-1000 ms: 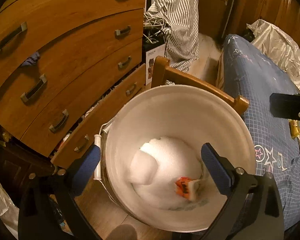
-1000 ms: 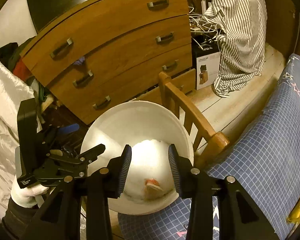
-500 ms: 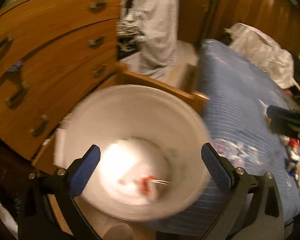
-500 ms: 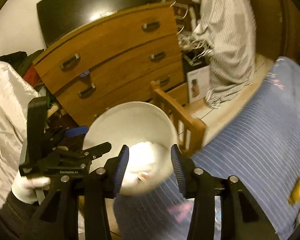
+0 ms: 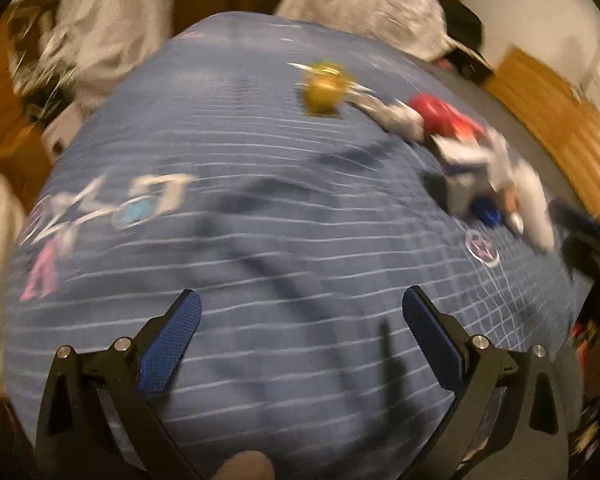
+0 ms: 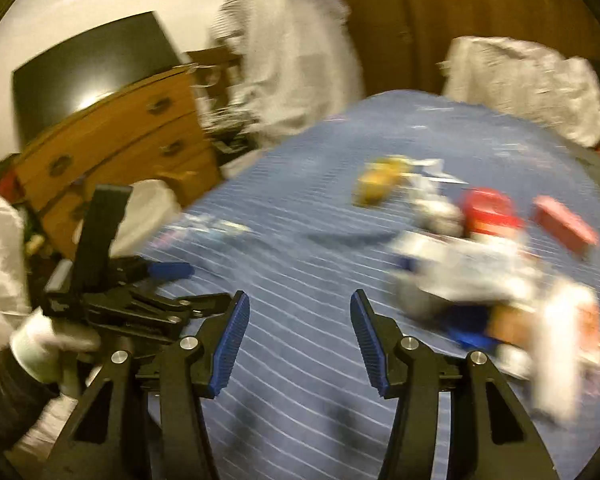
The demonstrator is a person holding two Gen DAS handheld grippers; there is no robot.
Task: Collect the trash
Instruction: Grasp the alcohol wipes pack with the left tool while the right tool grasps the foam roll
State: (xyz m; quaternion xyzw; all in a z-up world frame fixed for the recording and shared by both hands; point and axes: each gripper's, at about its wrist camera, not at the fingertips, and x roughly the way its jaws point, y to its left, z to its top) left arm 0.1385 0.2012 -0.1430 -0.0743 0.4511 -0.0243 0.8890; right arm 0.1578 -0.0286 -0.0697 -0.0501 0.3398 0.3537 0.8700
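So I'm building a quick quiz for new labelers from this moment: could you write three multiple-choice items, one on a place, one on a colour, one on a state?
1. Where does the litter lie?
A. on the blue checked bedspread
B. inside a dresser drawer
C. on the wooden floor

2. What colour are the pads on the gripper fingers?
A. green
B. blue
C. white

3. How does the right gripper stand?
A. shut on a wrapper
B. shut on nothing
C. open and holding nothing

Answers:
1 A: the yellow wrapper, the red piece and the blurred white scraps all rest on the bedspread.
2 B: the pads show blue in both wrist views.
3 C: the right gripper has only bedspread showing between its spread fingers; the left gripper is open too.
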